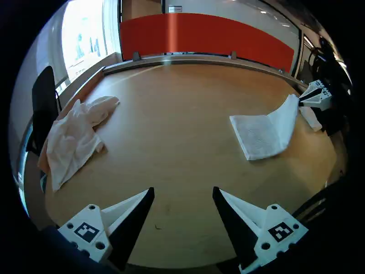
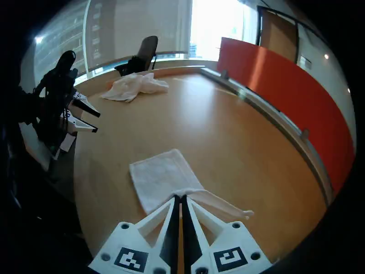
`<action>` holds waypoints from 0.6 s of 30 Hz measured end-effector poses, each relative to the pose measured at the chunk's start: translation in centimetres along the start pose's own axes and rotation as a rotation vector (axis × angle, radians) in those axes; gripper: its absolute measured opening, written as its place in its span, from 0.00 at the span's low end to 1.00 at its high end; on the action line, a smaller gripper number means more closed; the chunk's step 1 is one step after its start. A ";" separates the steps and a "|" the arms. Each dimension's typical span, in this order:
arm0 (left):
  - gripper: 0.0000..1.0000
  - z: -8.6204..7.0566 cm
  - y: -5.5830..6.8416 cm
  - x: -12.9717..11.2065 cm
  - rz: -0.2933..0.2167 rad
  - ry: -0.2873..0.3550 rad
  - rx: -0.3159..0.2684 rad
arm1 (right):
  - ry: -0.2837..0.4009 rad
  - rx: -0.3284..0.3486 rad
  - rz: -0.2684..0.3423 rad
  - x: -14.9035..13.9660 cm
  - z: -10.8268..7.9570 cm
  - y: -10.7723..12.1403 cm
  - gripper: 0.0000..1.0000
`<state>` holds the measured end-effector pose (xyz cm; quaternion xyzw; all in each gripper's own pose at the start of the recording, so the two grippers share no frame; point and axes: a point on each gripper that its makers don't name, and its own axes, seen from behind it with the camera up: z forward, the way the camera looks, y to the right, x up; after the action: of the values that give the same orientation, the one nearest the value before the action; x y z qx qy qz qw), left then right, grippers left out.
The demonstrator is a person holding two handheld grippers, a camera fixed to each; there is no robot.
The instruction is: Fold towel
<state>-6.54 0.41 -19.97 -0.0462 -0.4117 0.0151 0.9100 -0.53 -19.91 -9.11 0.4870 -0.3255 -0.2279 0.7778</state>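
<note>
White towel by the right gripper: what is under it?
The towel lies flat on the wooden table, with one edge pinched up by the right gripper. The surface directly beneath is covered, so anything lying there cannot be seen.

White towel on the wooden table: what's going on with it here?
A person is folding the small white towel with handheld grippers. The right gripper is shut on one edge, holding it up off the light wooden table. The left gripper hangs open, empty. A crumpled cream cloth lies apart.
</note>
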 end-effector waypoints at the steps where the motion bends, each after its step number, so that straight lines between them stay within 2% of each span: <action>1: 0.95 -0.1 -0.1 0.0 -0.004 0.001 0.001 | -0.001 0.012 -0.011 0.4 0.5 -0.3 0.03; 9: 0.95 -1.0 -0.8 -0.2 -0.024 0.013 0.012 | -0.031 0.119 -0.069 2.1 5.7 -3.8 0.03; 14: 0.95 -1.5 -1.3 -0.7 -0.047 0.013 0.023 | -0.061 0.179 -0.073 2.1 9.2 -6.5 0.03; 18: 0.95 -1.7 -1.7 -1.1 -0.063 0.011 0.029 | -0.094 0.213 -0.063 1.0 11.7 -8.3 0.03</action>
<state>-6.03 -1.45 -21.75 -0.0202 -0.4079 -0.0079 0.9128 -8.66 -31.17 -12.69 0.5658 -0.3685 -0.2391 0.6978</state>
